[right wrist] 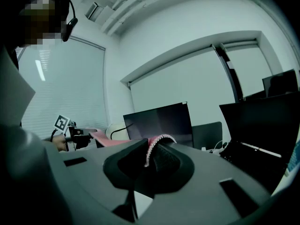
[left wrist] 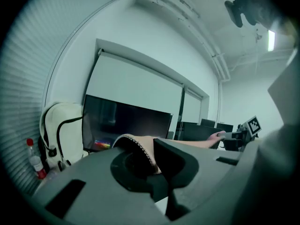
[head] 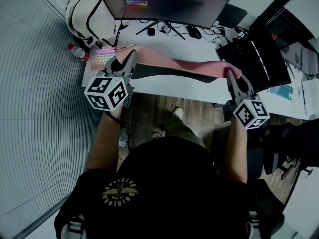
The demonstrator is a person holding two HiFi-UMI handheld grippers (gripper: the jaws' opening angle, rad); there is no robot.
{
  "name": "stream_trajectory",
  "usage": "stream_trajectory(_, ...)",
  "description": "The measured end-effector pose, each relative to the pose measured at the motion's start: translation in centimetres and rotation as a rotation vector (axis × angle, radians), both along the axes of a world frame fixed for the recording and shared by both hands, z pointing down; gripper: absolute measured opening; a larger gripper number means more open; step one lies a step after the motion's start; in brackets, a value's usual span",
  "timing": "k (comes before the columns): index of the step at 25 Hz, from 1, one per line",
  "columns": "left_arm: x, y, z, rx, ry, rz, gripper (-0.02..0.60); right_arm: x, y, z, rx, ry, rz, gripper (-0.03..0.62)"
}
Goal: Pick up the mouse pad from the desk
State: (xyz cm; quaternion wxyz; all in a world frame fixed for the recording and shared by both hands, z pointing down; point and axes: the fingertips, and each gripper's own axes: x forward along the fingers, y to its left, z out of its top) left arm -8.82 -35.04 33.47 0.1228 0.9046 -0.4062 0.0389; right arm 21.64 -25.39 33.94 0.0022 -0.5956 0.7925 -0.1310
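Above the white table (head: 167,87), the left claw (head: 130,59) and right claw (head: 232,76) clamped ends of the long pink mouse pad (head: 192,66).

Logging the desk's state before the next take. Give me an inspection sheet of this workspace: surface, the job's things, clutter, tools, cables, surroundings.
Surface: white desk, bare along its front edge.
Job's things: pink mouse pad, held up over the desk and sagging between the two tools.
Clutter: lit keyboard, bottle, computer mouse, black device and papers at the right.
Tools: left tool shut on the pad's left end; right tool shut on its right end.
Cables: tangle of cables under the monitor.
Surroundings: white backpack, window blinds, wooden floor.
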Motion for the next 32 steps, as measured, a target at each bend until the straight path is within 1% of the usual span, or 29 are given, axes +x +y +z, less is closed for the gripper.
stream_trajectory(3, -0.3, 0.2, -2.0, 0.067, -0.019, -0.014, 0.023, 0.0, 0.1, -2.0, 0.047, 0.049, 0.012, 0.025)
stream_trajectory(6, -0.2, -0.1, -3.0, 0.083, 0.0, -0.017, 0.023, 0.3, -0.1, -2.7, 0.066, 0.046, 0.017, 0.025)
stream_trajectory(9, -0.2, 0.2, -4.1, 0.108, -0.009, -0.013, 0.023, 0.2, 0.1, -3.6, 0.084, 0.054, 0.015, 0.023)
stream_trajectory(15, -0.8, 0.3, -7.5, 0.159, -0.003, -0.027, 0.023, -0.7, 0.3, -7.6, 0.15, 0.084, 0.005, 0.025)
stream_trajectory(22, -1.2, 1.0, -11.0, 0.198, 0.004, -0.026, 0.023, -1.0, 0.5, -11.9, 0.217, 0.105, 0.001, 0.023)
stream_trajectory(28, -2.7, 1.8, -12.8, 0.223, 0.027, -0.037, 0.023, -2.4, 1.1, -13.8, 0.249, 0.123, -0.015, 0.023)
stream_trajectory(32, -2.9, 2.7, -13.6, 0.236, 0.031, -0.038, 0.023, -2.6, 1.7, -14.4, 0.262, 0.122, -0.019, 0.023)
